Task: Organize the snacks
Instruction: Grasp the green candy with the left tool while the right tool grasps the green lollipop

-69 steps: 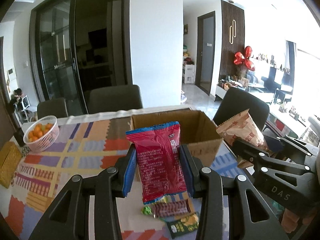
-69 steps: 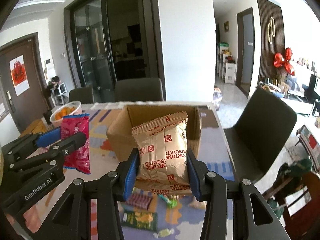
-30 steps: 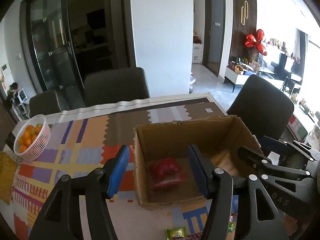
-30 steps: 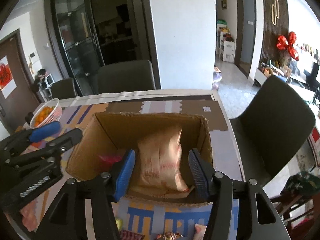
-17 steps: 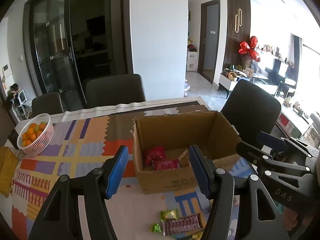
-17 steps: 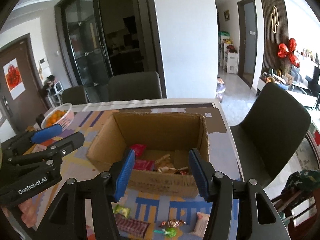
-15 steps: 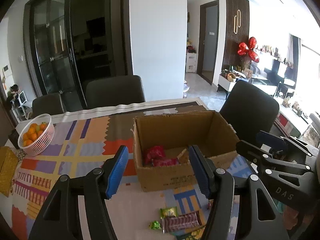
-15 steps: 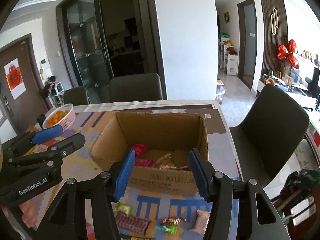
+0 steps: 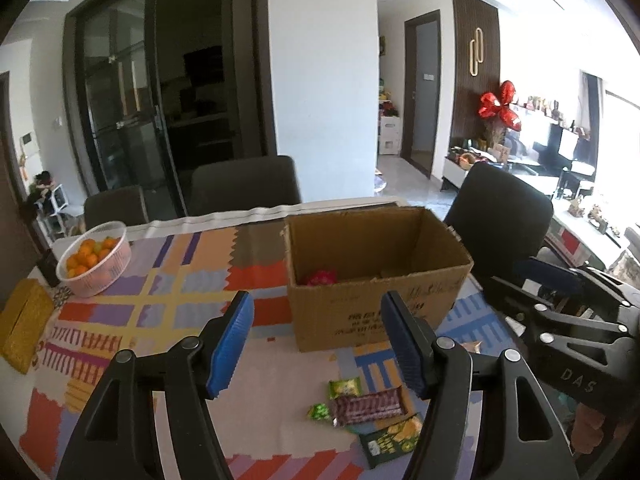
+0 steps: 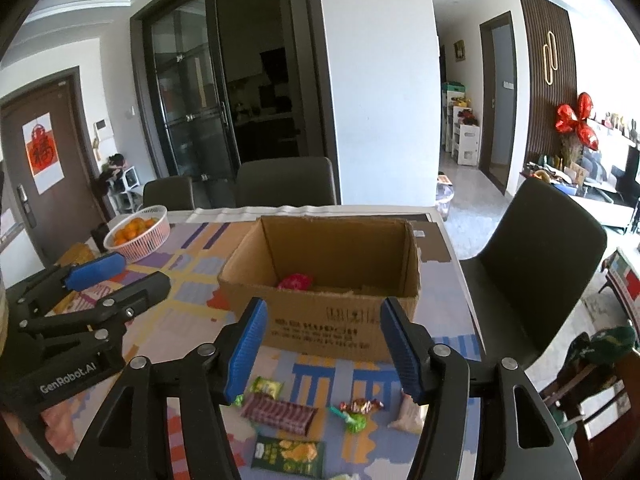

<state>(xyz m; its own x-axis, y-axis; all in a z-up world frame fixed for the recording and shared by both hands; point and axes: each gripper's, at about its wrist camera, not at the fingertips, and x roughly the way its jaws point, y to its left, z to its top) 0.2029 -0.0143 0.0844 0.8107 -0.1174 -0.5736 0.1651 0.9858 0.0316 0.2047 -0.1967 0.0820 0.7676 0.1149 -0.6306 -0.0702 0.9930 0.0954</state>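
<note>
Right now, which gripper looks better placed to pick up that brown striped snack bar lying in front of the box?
Probably the left gripper: the brown snack bar lies just beyond its open fingers. From the right gripper it sits off toward the left finger.

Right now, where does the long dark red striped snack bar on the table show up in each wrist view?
Left wrist view: the long dark red striped snack bar lies low, right of centre, by the left gripper's right finger.
Right wrist view: the bar lies low, left of centre, by the right gripper's left finger.
Shared landmark: the open brown cardboard box sits behind it in both.
</note>
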